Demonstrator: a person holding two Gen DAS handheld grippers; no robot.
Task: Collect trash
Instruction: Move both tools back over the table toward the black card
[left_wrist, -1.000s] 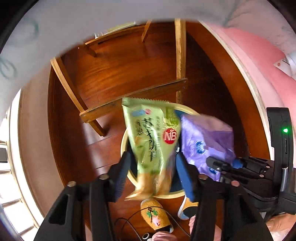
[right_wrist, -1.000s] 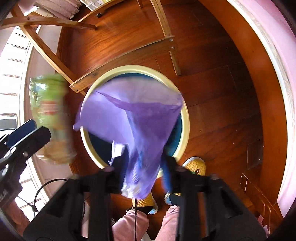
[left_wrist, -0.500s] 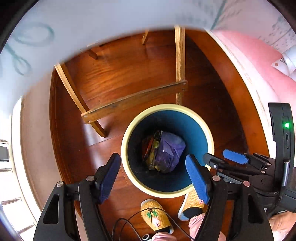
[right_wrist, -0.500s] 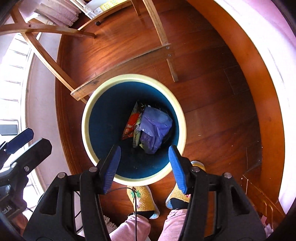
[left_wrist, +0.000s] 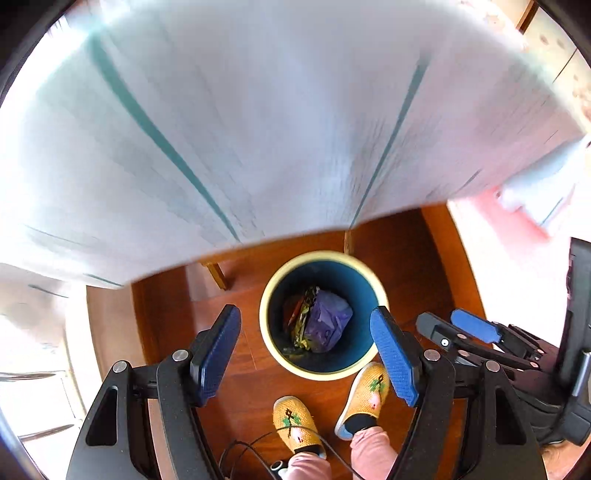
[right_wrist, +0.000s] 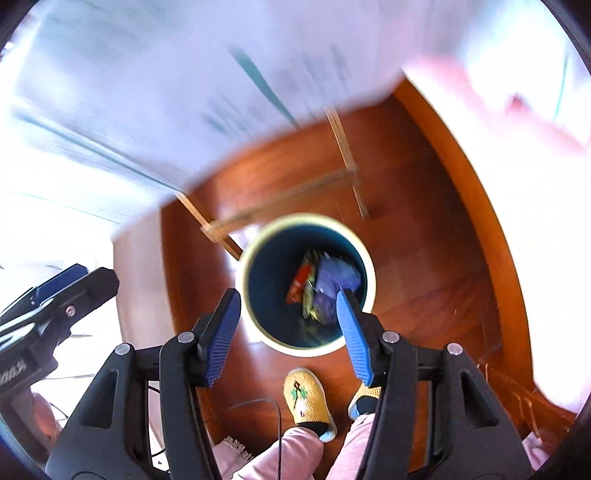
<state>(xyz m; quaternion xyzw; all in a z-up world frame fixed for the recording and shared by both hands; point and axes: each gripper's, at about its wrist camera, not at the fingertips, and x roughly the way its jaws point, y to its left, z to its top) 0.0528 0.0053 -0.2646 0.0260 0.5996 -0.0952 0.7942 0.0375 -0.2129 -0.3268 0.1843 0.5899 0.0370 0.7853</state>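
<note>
Both drops look done: purple wrapper (left_wrist: 328, 325) and green snack bag (left_wrist: 303, 325) lie in the blue bin (left_wrist: 354, 363), 6 o'clock of the table. Left gripper (left_wrist: 306, 352) and right gripper (right_wrist: 286, 325) both spread, empty. Next: find more trash up top. Tabletop (left_wrist: 258, 129) is motion-smeared; any remaining trash unreadable.

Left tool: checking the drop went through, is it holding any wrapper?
No, the left tool is open and empty; the purple wrapper lies inside the bin.
</note>
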